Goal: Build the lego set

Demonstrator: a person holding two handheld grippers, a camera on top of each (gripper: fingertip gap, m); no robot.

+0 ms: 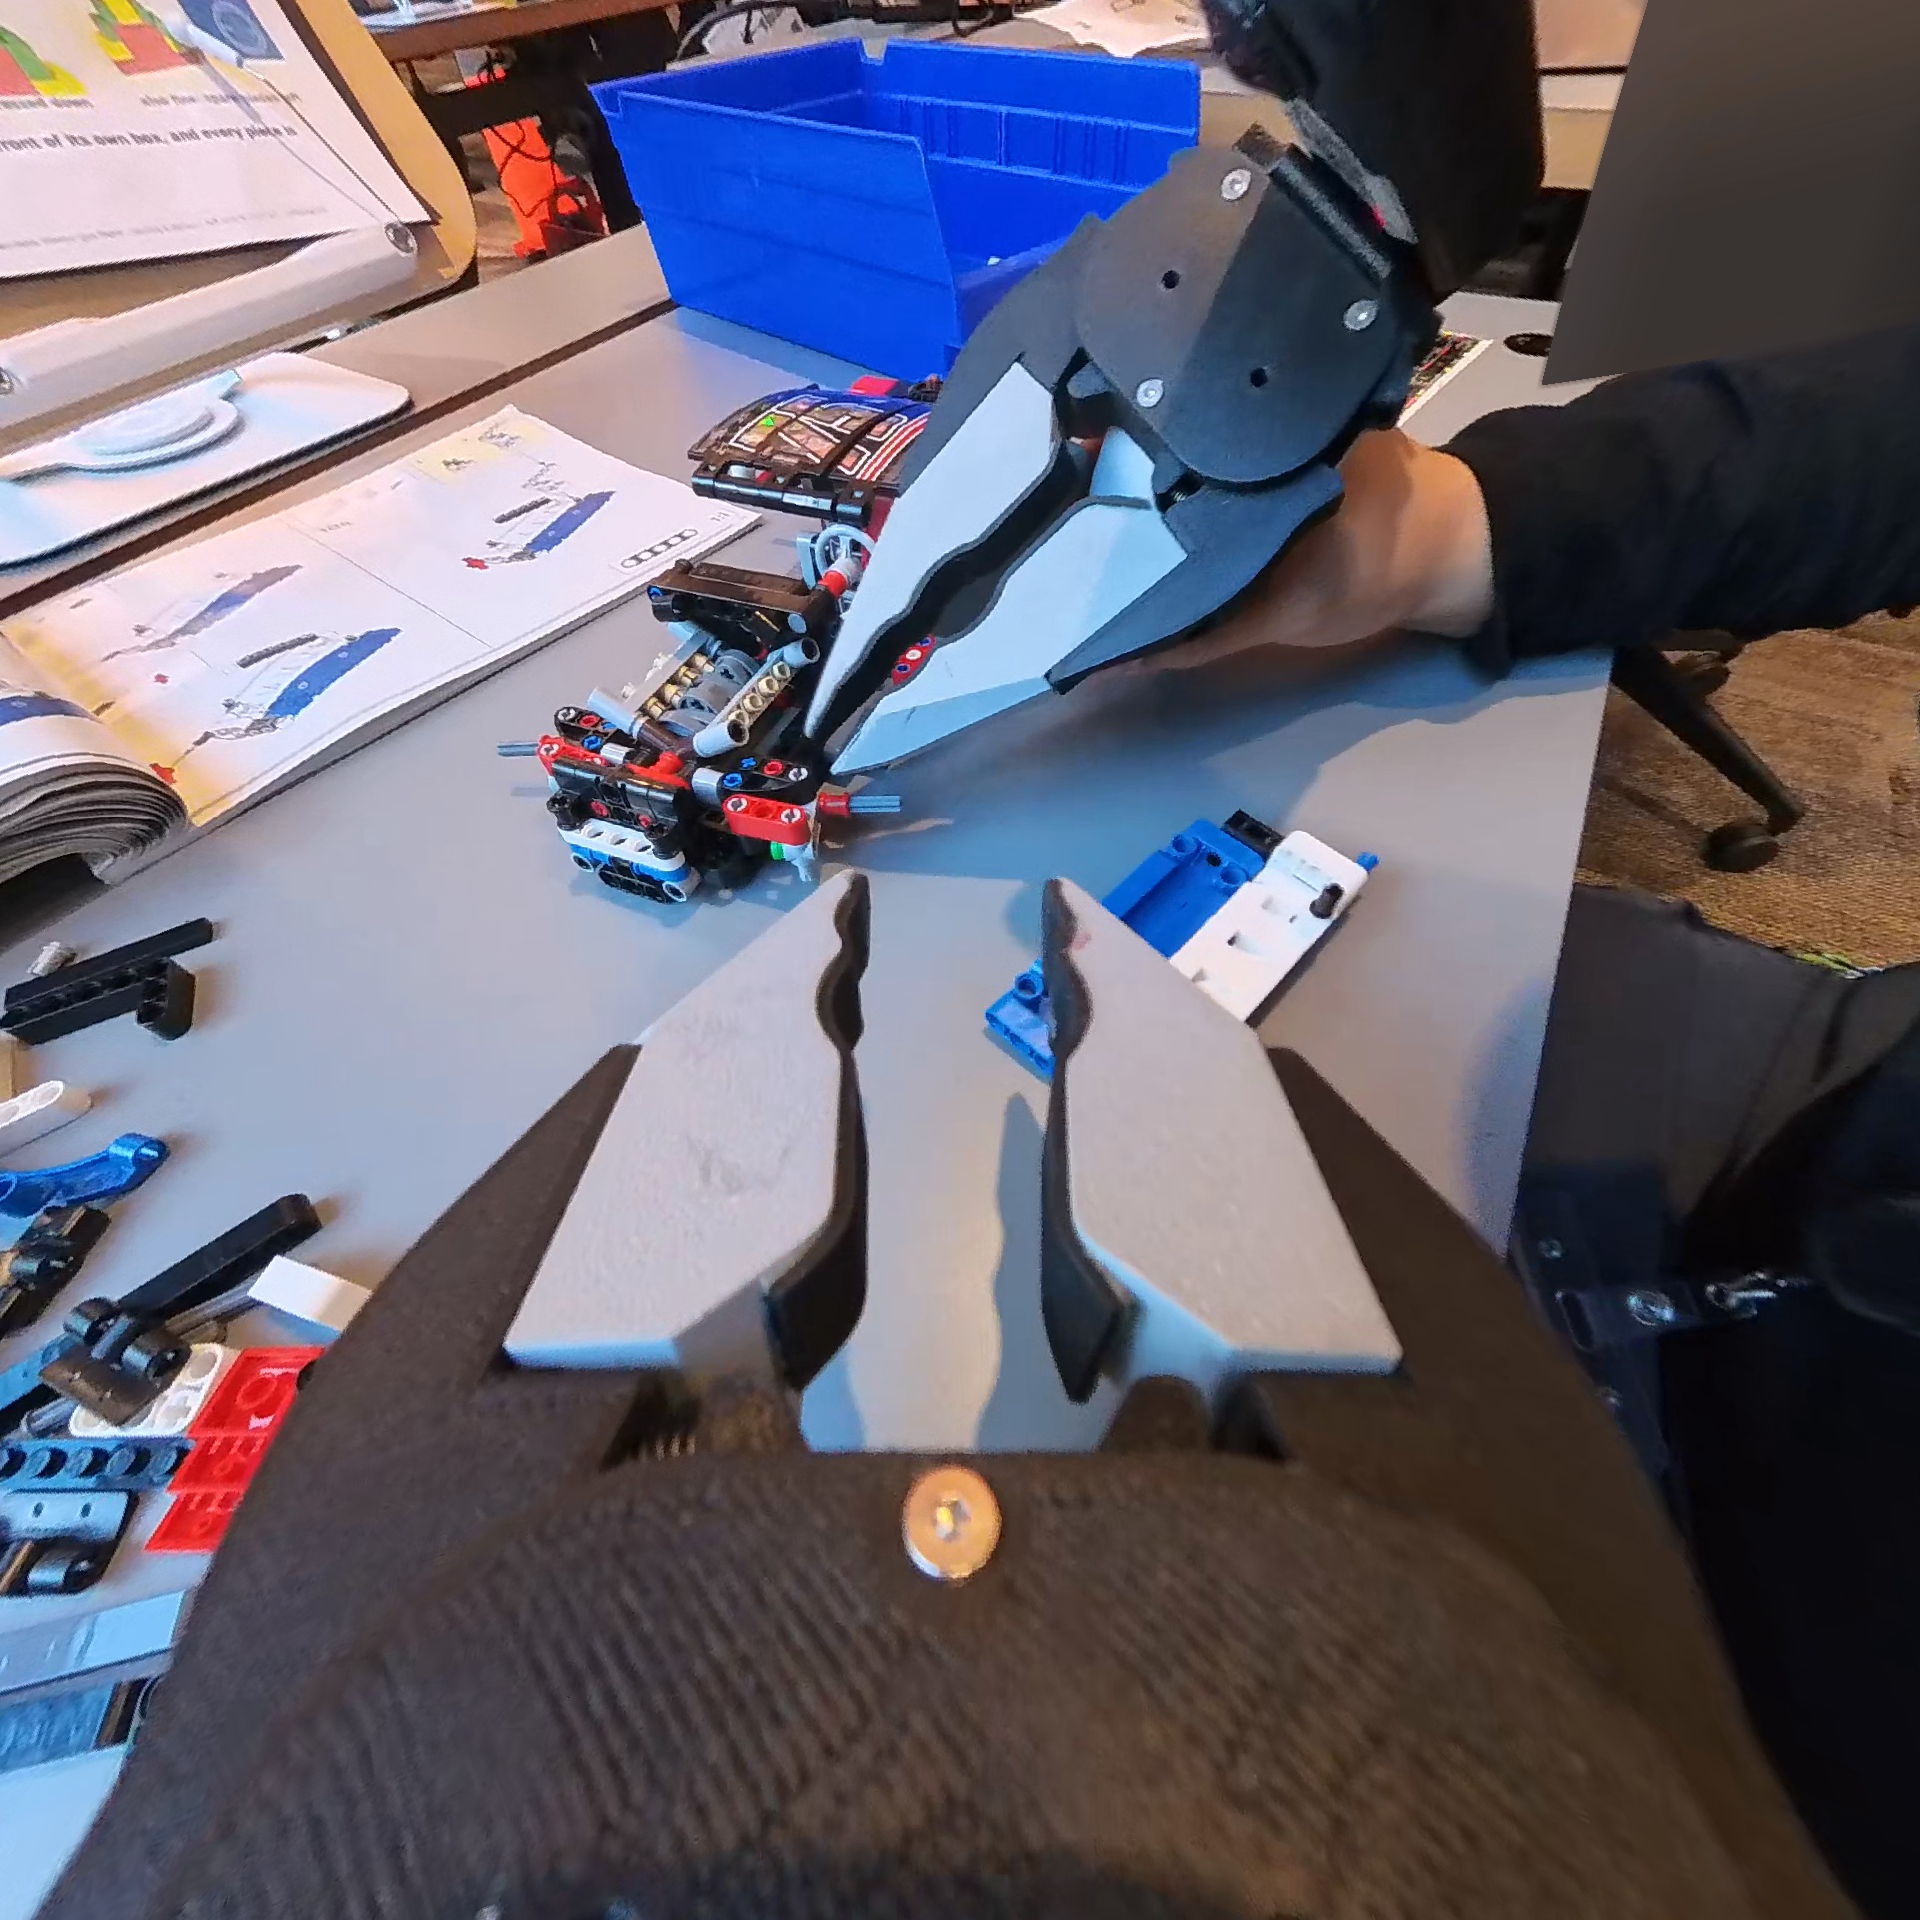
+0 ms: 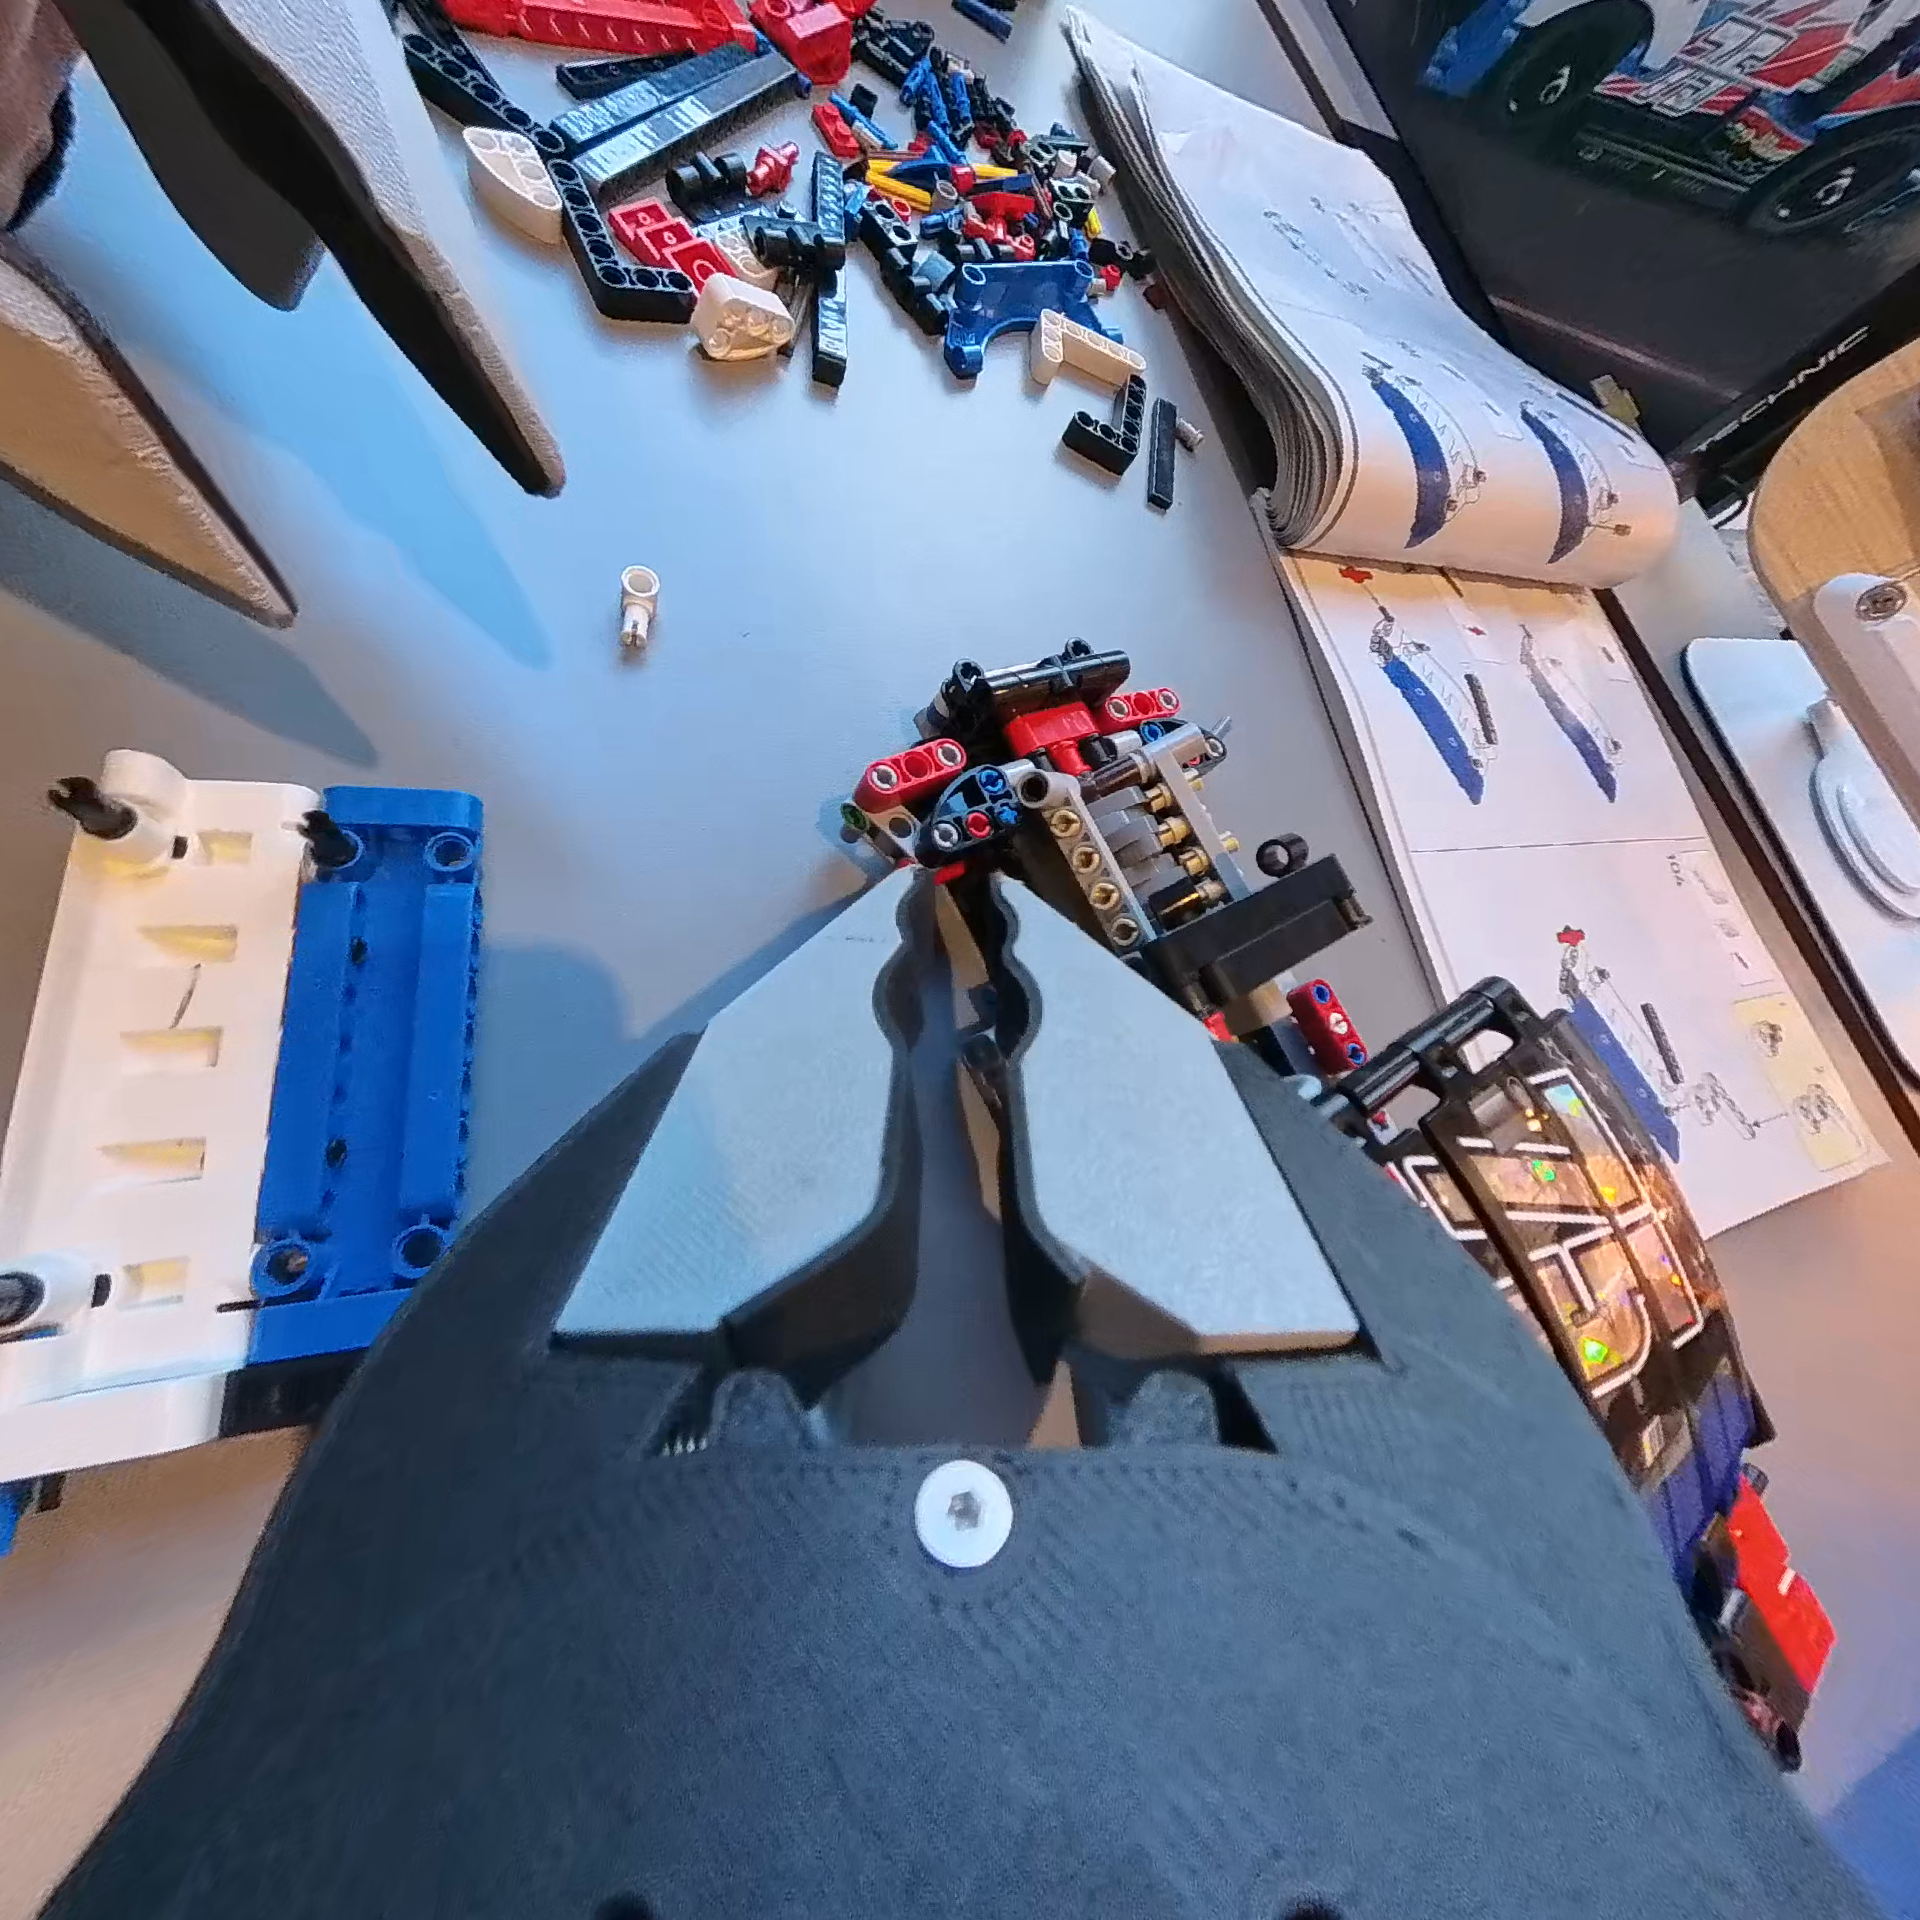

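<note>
The partly built lego car (image 1: 707,727) lies on the grey table (image 1: 1195,769), with red, black and grey beams at its near end and a dark stickered body panel (image 1: 810,447) at its far end. My right gripper (image 1: 831,764) comes down from the right and is shut on the car's side. In the right wrist view the right gripper (image 2: 951,878) pinches a dark part of the car (image 2: 1122,831). My left gripper (image 1: 954,891) is open and empty, just in front of the car. It also shows in the right wrist view (image 2: 405,551).
A blue and white panel assembly (image 1: 1226,914) (image 2: 260,1091) lies right of the left gripper. Loose parts (image 2: 883,208) (image 1: 104,1351) are spread at the left. An open instruction booklet (image 1: 364,603) (image 2: 1507,831), a blue bin (image 1: 883,177), the set's box (image 2: 1662,156) and a small white connector (image 2: 636,603) surround the car. Between my left fingertips and the small white connector (image 2: 636,603) there is roughly 6 cm.
</note>
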